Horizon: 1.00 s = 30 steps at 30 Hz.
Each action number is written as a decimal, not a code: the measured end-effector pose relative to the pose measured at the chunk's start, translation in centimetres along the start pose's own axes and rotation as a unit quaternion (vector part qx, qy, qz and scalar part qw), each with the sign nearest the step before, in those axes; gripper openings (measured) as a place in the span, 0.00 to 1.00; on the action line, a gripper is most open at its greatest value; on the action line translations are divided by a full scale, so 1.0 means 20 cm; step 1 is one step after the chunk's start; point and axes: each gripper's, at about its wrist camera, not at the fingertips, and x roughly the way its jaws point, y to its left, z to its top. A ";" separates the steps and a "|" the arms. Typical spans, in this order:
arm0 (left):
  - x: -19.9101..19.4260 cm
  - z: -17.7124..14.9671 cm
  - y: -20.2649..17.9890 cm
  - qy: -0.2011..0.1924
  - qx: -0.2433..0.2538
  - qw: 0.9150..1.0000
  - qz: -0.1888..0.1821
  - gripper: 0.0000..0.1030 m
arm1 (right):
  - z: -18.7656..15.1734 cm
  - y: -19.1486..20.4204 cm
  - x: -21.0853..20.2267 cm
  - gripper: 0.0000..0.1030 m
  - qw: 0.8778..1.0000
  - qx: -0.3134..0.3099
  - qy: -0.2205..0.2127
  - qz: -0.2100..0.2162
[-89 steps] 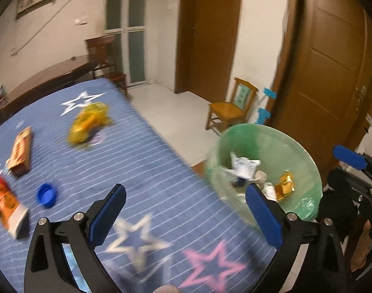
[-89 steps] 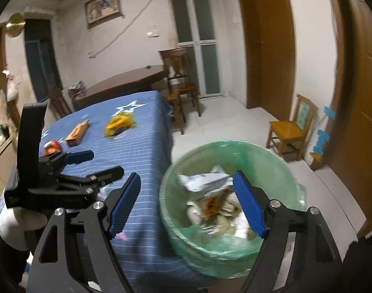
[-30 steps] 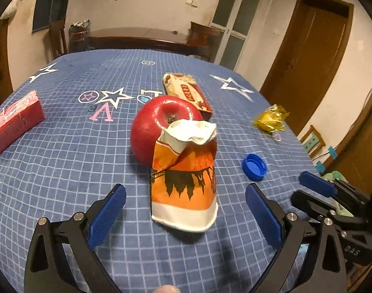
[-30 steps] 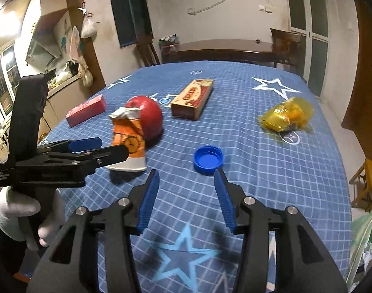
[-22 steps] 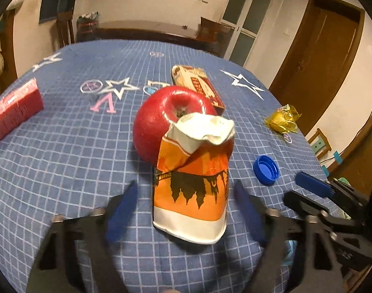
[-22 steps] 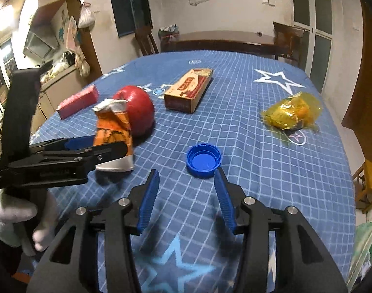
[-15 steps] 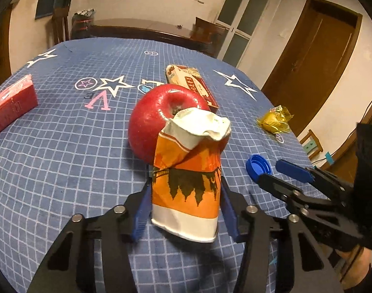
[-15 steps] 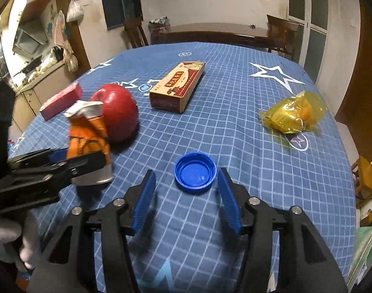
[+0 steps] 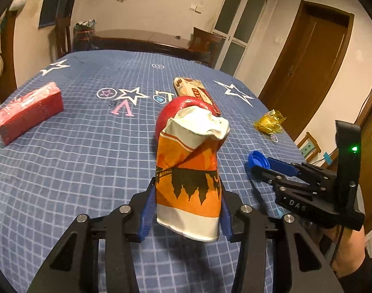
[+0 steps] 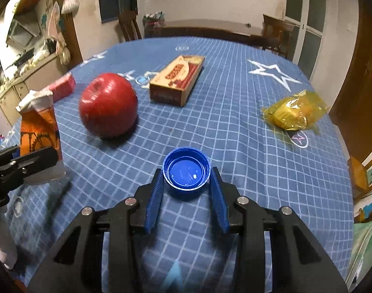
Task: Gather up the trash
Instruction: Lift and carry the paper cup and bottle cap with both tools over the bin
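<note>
one crushed cup point(image 9: 188, 171), one bottle cap point(image 10: 186, 171), one apple point(image 10: 108, 105), one yellow wrapper point(image 10: 295, 110), two boxes point(image 10: 176, 81) point(image 9: 28, 112)

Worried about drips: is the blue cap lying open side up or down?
Open side up: the blue cap shows its hollow inside, between the right gripper fingers.

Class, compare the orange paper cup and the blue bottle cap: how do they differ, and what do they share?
The orange paper cup is tall, crumpled and upright; the blue bottle cap is low, round, intact and lies open side up. The cup is patterned; the cap is plain. Each sits between a gripper's fingers, on the same blue tablecloth.
</note>
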 end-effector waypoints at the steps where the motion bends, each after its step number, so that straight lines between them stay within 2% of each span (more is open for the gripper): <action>1: -0.02 -0.01 0.00 -0.002 0.003 1.000 0.002 0.45 | -0.01 0.01 -0.03 0.36 1.000 0.000 -0.006 -0.001; 7: -0.12 -0.06 -0.02 -0.021 0.021 0.999 0.020 0.45 | -0.08 0.11 -0.18 0.36 0.999 0.007 -0.045 -0.001; 17: -0.38 -0.17 -0.18 -0.095 0.082 0.991 0.041 0.45 | -0.22 0.19 -0.51 0.36 0.989 0.037 -0.142 -0.029; 23: -0.47 -0.19 -0.30 -0.117 0.101 0.987 0.034 0.45 | -0.26 0.22 -0.65 0.36 0.982 0.031 -0.178 -0.054; 30: -0.54 -0.19 -0.46 -0.136 0.119 0.983 0.015 0.45 | -0.28 0.17 -0.73 0.36 0.978 0.037 -0.191 -0.074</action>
